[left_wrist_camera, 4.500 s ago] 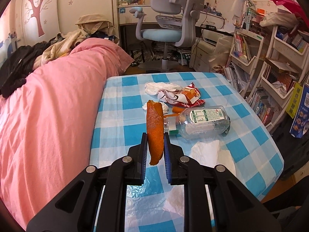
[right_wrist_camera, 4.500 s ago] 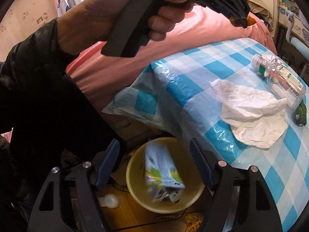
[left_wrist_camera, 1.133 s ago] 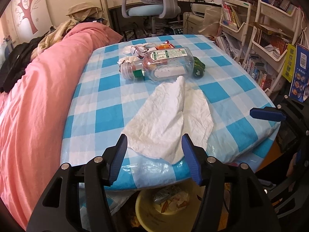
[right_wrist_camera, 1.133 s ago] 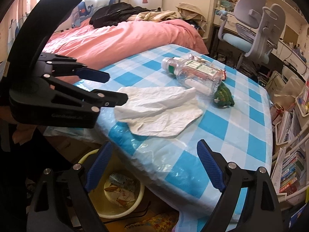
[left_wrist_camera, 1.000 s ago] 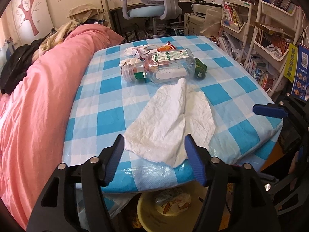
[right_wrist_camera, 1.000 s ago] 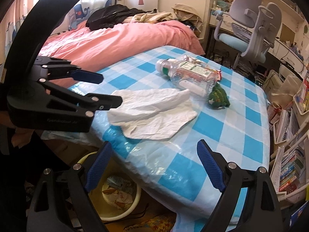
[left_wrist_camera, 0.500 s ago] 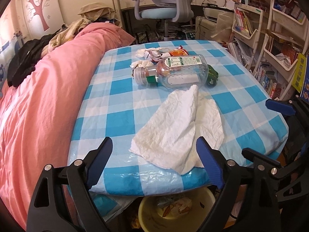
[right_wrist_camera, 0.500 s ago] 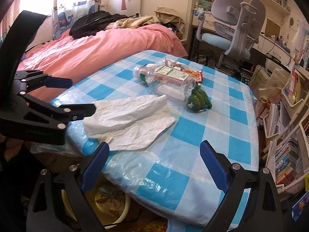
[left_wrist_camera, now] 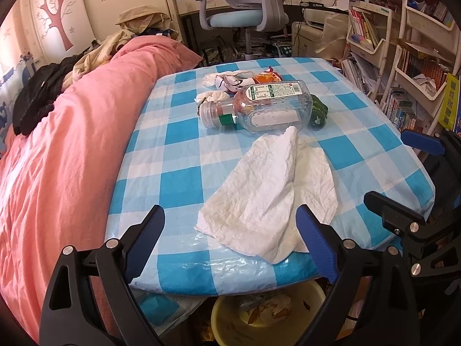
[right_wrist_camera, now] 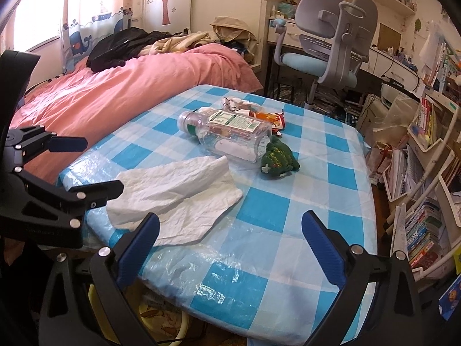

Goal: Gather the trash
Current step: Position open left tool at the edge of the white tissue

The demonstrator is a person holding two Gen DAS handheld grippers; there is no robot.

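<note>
A crumpled white tissue lies at the near edge of the blue checked table. Behind it lie a clear plastic bottle, a green item, a snack wrapper and a small wad of tissue. My left gripper hangs before the table edge, its jaws opening, nothing between them. My right gripper is beside it on the right, jaws also opening and empty. Below the edge, a yellow bin holds scraps.
A bed with a pink cover runs along the table's left side. A grey and blue desk chair stands behind the table. Shelves packed with books line the right side.
The orange peel that the left gripper held is gone from its jaws. Both grippers' jaws have spread wider. The right view has swung up from the bin to the table top.
</note>
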